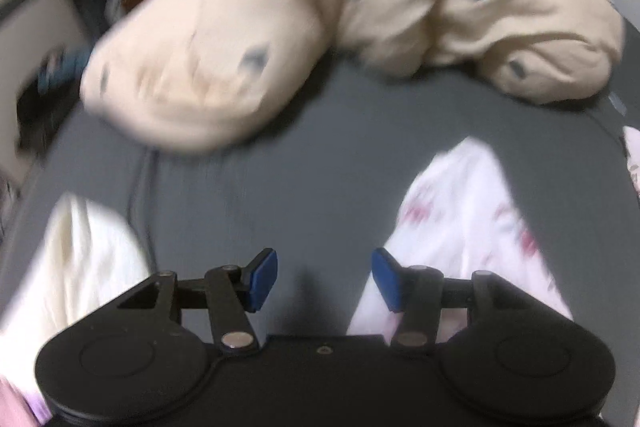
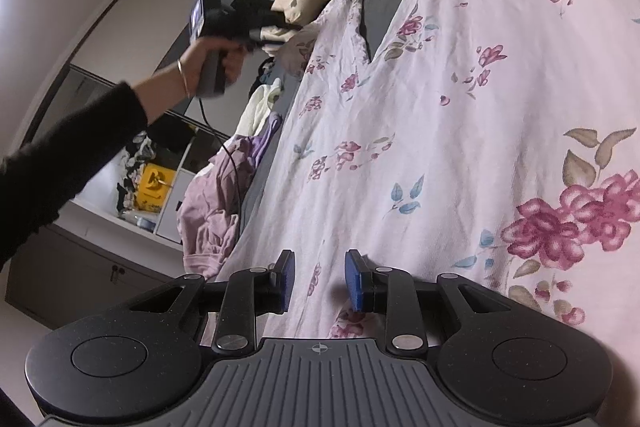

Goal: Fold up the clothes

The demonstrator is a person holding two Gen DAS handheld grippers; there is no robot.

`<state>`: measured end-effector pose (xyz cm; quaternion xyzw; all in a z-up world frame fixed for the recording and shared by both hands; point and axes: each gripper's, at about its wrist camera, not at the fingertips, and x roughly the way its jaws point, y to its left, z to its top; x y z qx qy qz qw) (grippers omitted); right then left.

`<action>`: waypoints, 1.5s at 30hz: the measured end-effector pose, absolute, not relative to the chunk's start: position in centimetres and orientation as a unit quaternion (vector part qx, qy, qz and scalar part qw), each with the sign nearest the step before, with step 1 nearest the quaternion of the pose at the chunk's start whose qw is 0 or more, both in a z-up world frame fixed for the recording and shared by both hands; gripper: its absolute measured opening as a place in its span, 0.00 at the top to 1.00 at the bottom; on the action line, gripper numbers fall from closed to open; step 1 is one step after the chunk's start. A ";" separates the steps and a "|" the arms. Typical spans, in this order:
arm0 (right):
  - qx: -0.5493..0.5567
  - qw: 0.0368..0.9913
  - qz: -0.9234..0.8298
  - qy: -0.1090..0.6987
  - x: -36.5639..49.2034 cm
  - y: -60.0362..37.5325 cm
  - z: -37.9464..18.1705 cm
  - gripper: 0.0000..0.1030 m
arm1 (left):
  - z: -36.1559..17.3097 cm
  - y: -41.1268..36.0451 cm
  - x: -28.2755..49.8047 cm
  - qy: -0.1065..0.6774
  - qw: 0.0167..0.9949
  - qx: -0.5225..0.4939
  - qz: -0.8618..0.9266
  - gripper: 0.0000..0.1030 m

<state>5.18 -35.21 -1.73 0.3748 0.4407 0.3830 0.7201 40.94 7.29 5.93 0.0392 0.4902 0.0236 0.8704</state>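
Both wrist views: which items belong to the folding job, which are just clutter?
Job:
- white floral-print fabric
- cream dotted padded garment
- lilac crumpled garment
- left gripper, right gripper

Lying about:
- yellow box on shelf
- black cable

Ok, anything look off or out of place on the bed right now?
Nothing damaged or spilled. The beige duvet is bunched in a heap rather than spread flat, and a lilac garment lies crumpled beside the floral sheet. Both the left gripper and right gripper are empty.
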 end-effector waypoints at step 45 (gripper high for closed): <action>0.377 0.719 0.400 0.427 5.2 -35.0 -2.4 0.73 | 3.8 11.1 40.8 0.412 0.902 -0.075 0.102 0.49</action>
